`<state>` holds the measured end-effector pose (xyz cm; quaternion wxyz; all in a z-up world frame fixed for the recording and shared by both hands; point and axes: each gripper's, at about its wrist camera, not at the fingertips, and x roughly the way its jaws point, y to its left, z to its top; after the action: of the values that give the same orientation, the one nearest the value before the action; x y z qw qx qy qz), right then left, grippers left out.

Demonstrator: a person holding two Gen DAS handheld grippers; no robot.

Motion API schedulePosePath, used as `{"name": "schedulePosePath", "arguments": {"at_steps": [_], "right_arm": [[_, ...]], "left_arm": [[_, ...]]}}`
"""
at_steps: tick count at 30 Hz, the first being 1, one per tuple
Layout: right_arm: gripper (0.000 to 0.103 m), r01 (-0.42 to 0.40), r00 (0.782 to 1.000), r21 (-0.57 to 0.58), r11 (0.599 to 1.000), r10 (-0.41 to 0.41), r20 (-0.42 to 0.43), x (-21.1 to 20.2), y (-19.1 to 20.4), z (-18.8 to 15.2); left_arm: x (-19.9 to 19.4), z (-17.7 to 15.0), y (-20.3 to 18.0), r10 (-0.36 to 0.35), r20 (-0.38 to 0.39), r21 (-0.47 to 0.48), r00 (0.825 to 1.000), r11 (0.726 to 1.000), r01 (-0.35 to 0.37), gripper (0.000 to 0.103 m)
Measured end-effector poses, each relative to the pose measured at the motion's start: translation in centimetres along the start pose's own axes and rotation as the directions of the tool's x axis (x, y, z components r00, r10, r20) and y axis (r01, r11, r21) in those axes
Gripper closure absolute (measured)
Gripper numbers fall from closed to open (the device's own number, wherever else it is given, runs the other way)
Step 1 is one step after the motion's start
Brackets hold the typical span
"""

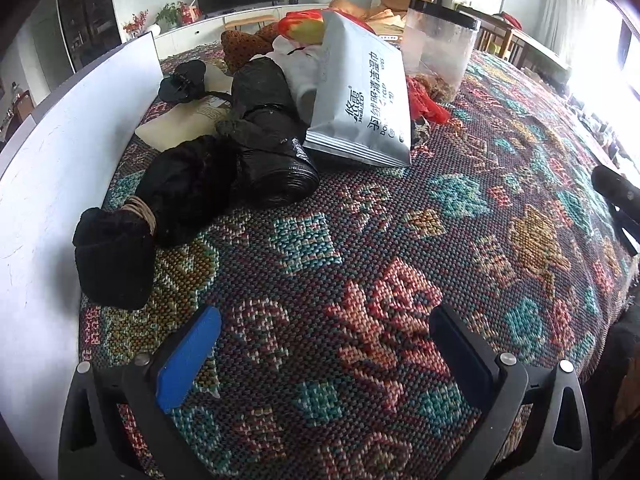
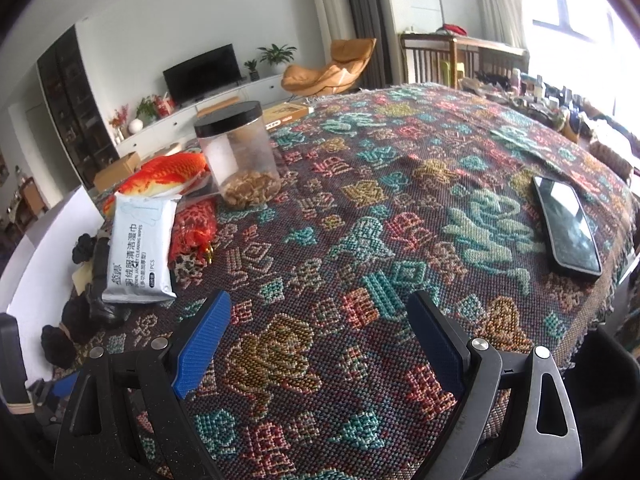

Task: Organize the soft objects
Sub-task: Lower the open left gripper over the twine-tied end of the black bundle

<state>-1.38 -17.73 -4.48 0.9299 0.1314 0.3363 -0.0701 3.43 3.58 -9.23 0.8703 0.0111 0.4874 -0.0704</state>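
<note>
Your soft things — a black cloth bundle tied with twine (image 1: 120,240), a black plastic bag roll (image 1: 268,128), a grey wet-wipes pack (image 1: 360,96) — crowd the patterned woven cloth (image 1: 360,260) by the white board (image 1: 52,168). Your left gripper (image 1: 326,354) and right gripper (image 2: 320,344) both gape, empty.

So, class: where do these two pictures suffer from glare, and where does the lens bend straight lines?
Left wrist view: daylight blows out the window at the right edge, and the white board bows into a curve. Right wrist view: the window at upper right is overexposed, the phone screen reflects it, and the far wall curves.
</note>
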Motion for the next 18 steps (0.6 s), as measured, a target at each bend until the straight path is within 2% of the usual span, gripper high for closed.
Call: {"name": "schedulePosePath", "arguments": {"at_steps": [3, 11, 14, 18], "right_arm": [[0.011, -0.018, 1.000, 0.039, 0.999, 0.018, -0.017, 0.2, -0.6, 0.1], [0.011, -0.060, 0.995, 0.093, 0.994, 0.067, -0.071, 1.1, -1.3, 0.0], [0.011, -0.063, 0.994, 0.091, 0.994, 0.071, -0.080, 1.2, -1.2, 0.1], [0.011, -0.069, 0.993, 0.079, 0.994, 0.076, -0.090, 1.4, -1.1, 0.1]], "left_arm": [[-1.5, -0.6, 1.0, -0.017, 0.040, -0.001, 0.999, 1.000, 0.018, 0.000], [-3.1, -0.8, 3.2, 0.006, 0.084, -0.002, 0.996, 1.000, -0.006, 0.000], [-3.3, 0.0, 3.7, 0.028, 0.104, 0.001, 0.994, 1.000, -0.029, 0.000], [-3.1, 1.9, 4.6, 0.093, 0.130, 0.007, 0.987, 0.996, -0.095, 0.000]]}}
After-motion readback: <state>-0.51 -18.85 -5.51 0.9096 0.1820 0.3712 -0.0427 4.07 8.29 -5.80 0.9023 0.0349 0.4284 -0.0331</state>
